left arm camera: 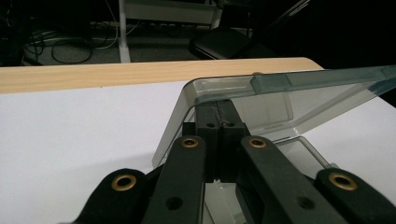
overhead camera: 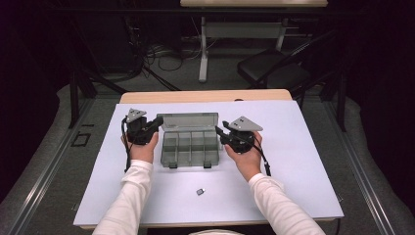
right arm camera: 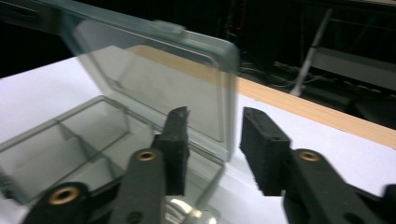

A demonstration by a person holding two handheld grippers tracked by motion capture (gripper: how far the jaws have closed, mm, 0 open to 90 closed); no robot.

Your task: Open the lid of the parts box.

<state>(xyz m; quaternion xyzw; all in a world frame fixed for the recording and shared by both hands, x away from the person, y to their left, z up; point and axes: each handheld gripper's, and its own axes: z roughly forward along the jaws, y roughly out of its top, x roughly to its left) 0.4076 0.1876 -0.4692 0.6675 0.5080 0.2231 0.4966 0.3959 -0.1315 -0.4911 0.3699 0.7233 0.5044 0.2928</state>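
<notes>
Two hand-held grippers flanking an open clear smoky plastic compartment box (overhead camera: 190, 142) on a white table sheet (overhead camera: 293, 161).

Left gripper (overhead camera: 155, 122) at the box's left rear corner, jaws pressed together on the edge of the raised transparent lid (left arm camera: 289, 100). Right gripper (overhead camera: 219, 131) at the box's right side, jaws spread apart, straddling the lid's right edge without touching it. Box near the sheet's middle, lid tilted up and back. Small dark object (overhead camera: 200, 191) lying well apart, nearer the person.

Clear grey compartment box (overhead camera: 190, 144), lid (overhead camera: 188, 121) raised open, mid-table
</notes>
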